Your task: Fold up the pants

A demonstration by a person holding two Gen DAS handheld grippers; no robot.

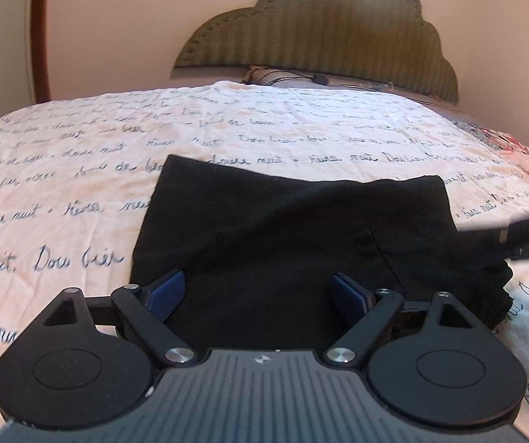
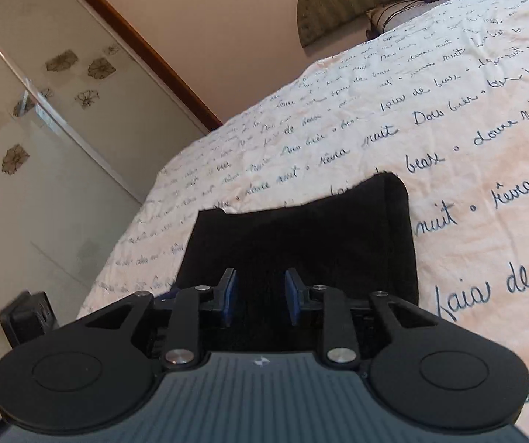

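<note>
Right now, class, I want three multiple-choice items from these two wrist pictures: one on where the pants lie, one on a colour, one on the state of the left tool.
1. Where do the pants lie?
A. on the bedspread
B. on the floor
C. over the headboard

2. What colour are the pants?
A. white
B. black
C. red

3. How does the left tool stand?
A. shut on the pants
B. open, nothing between its pads
C. shut on a pillow

Key:
1 A, the folded cloth rests flat on the script-printed bedspread.
2 B, the cloth is black in both views.
3 B, its blue pads stand wide apart above the cloth without pinching it.
</note>
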